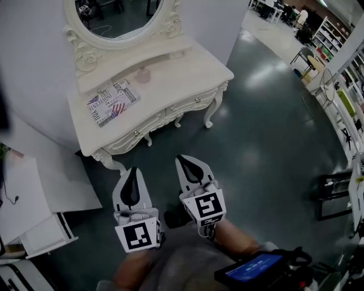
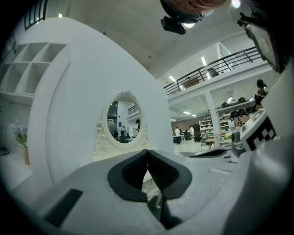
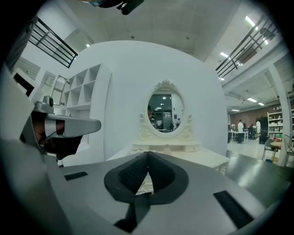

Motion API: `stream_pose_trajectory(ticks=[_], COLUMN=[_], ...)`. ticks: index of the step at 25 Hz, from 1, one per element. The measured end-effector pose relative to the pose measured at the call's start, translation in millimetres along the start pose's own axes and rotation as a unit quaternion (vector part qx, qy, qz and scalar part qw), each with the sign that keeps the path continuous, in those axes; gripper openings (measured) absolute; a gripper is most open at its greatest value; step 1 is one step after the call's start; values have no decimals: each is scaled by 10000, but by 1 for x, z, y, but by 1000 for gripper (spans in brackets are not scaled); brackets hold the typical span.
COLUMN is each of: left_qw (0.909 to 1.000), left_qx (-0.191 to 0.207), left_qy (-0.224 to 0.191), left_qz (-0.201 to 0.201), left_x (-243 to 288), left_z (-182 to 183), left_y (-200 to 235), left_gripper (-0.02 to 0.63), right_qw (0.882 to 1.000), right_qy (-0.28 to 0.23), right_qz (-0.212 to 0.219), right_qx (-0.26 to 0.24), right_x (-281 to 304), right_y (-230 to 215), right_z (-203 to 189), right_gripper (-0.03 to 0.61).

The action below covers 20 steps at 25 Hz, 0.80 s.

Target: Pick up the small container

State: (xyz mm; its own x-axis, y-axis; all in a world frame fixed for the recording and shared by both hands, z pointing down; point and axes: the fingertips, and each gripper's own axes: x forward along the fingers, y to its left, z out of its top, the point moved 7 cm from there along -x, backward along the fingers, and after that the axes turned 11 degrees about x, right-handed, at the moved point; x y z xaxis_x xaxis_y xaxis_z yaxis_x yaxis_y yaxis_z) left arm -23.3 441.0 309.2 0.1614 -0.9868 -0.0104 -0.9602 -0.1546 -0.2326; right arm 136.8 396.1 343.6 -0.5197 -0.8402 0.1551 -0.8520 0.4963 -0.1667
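Observation:
The small container [image 1: 142,74] is a pale pink pot. It stands near the back of the white dressing table [image 1: 187,77], just below the oval mirror [image 1: 116,17]. Both grippers hang over the dark floor in front of the table, well short of the pot. My left gripper [image 1: 134,169] has its jaws shut, with nothing between them. My right gripper [image 1: 183,157] is a little further forward, and it too is shut and empty. In the left gripper view the left gripper [image 2: 147,151] points at the mirror [image 2: 122,117]. In the right gripper view the right gripper [image 3: 148,153] faces the table [image 3: 183,156] head-on.
A flat packet with a flag print [image 1: 112,102] lies on the table's left half. White boards and a low white shelf unit [image 1: 40,233] sit on the floor at the left. A black frame [image 1: 335,196] stands at the right, and a screen device [image 1: 253,267] is near the person's lap.

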Motion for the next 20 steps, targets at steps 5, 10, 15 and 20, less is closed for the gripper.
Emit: stream_pose_trajectory(ticks=[5, 10, 15, 20], left_qw=[9999, 9998, 9998, 9995], left_qx=[16, 21, 64, 120], left_qy=[96, 188, 177, 180], left_qz=[-54, -39, 53, 224], left_x=[11, 31, 60, 95], left_z=[-2, -3, 4, 15], left_y=[-4, -11, -20, -30], left_gripper=[15, 14, 14, 14], right_qw=[10000, 9999, 9992, 9990], right_qy=[28, 24, 81, 62], right_qz=[-23, 113, 356, 437], right_qx=[36, 94, 190, 94], right_x=[7, 17, 37, 62], right_y=[-10, -26, -52, -83], right_z=[0, 2, 9, 28], right_gripper=[12, 12, 14, 14])
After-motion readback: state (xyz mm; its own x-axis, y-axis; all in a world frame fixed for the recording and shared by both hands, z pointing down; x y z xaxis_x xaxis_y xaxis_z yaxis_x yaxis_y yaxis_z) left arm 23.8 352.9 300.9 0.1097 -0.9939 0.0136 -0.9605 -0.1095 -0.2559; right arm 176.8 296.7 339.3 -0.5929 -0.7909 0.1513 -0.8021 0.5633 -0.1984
